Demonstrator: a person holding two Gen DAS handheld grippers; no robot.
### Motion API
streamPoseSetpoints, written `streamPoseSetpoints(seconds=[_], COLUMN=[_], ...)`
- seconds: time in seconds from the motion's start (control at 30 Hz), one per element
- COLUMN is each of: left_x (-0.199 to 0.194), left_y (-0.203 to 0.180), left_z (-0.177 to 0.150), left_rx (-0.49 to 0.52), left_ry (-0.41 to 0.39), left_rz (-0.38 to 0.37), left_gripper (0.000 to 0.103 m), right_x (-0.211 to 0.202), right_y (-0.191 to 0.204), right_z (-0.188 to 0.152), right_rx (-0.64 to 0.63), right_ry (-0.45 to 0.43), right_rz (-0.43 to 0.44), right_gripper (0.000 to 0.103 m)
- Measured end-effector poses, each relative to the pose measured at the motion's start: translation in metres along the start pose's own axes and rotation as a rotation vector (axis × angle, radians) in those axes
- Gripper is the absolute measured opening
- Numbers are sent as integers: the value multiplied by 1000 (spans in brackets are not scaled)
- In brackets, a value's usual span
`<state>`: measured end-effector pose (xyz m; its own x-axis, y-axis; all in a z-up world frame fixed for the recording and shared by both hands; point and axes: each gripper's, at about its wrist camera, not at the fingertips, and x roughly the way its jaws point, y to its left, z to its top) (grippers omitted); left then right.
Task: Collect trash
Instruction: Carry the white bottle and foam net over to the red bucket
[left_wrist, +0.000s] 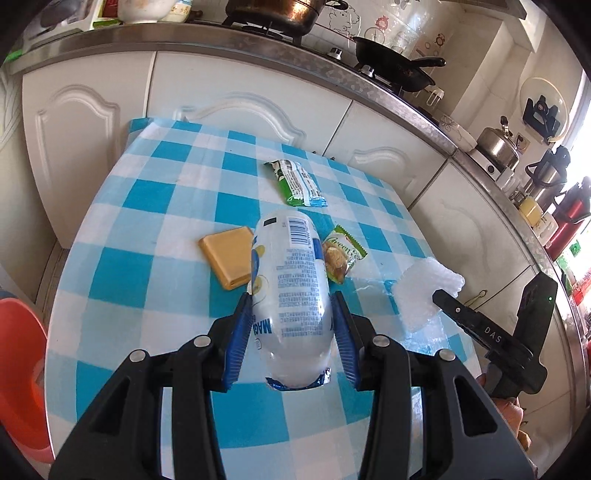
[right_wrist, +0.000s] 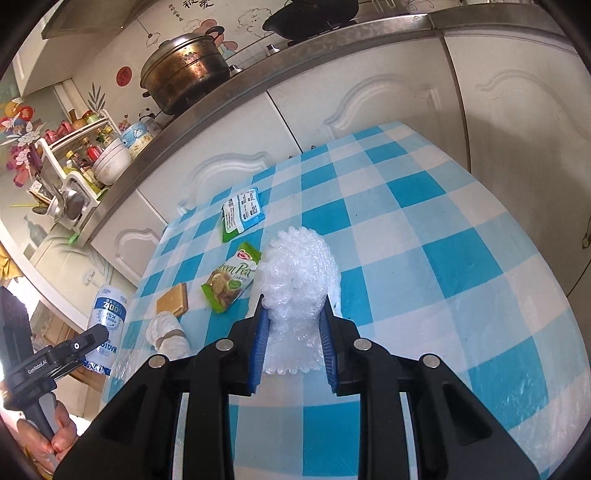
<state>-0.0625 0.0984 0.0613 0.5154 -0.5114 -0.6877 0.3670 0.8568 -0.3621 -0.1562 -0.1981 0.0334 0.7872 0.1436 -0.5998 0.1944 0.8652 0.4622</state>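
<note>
holding a smooth, clear plastic bag (left_wrist: 291, 295) pinched in the left gripper (left_wrist: 291, 339) and a crinkly wad of bubble wrap (right_wrist: 295, 280) clamped in the right gripper (right_wrist: 293, 347) above the checked table (right_wrist: 443, 258), with two glossy green wrappers and a flat tan square left near its far edge.

1. A blue-and-white checked tabletop (left_wrist: 155, 236) stands against white cabinet doors (left_wrist: 92, 122).
2. On the far counter sit a tarnished lidded pot (right_wrist: 188, 70), a black wok (left_wrist: 391, 64) and a steel kettle (left_wrist: 498, 144).
3. An orange bin (left_wrist: 18, 369) stands near left.
</note>
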Motion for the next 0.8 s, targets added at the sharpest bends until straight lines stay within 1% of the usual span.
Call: streamPoseSetpoints(seconds=[0.2, 0.37, 0.5, 0.63, 0.8], left_x=[-22, -41, -60, -82, -108], left_y=[26, 58, 85, 117, 159], left_z=[-24, -42, -52, -63, -77], left_rx=[-39, -96, -129, -178, -255], left_ry=[-5, -10, -31, -51, -70], left_rz=[24, 54, 98, 145, 203], left_gripper=[44, 45, 45, 45, 45], right_x=[-10, -18, -24, -27, -26], right_y=[12, 23, 36, 56, 92], right_z=[-17, -25, -28, -30, -32], right_rx=[-21, -40, -53, -86, -148], right_ry=[24, 27, 24, 31, 47], right_rz=[-3, 8, 17, 33, 72], right_gripper=[28, 28, 28, 28, 28])
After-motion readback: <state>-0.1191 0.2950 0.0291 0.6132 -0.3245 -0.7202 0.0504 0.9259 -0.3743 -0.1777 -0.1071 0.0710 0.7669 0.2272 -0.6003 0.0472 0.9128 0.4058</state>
